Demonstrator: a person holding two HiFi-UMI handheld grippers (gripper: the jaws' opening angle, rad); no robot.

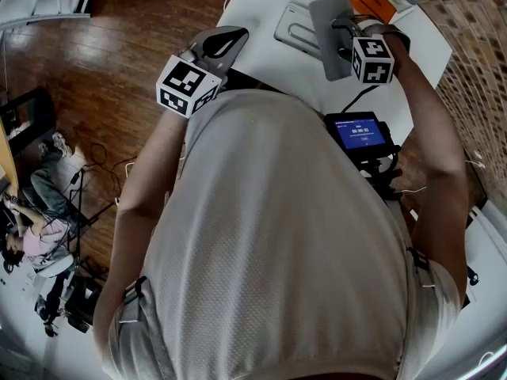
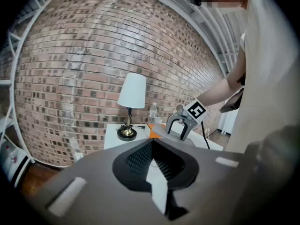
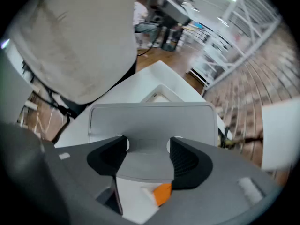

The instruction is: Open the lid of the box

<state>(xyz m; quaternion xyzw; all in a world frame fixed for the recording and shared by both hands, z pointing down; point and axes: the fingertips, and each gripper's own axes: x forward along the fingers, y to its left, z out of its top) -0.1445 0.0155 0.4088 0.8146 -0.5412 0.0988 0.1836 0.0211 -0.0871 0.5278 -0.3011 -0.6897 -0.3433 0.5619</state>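
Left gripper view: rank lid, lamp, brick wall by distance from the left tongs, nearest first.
1. Lid: right of centre, gripped by the right tongs.
2. Lamp: left of centre, farther back than the lid.
3. Brick wall: behind everything, filling the background.

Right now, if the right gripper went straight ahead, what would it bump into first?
The grey lid. The right gripper grips it between its jaws, so it would probably just push the lid toward the white table behind.
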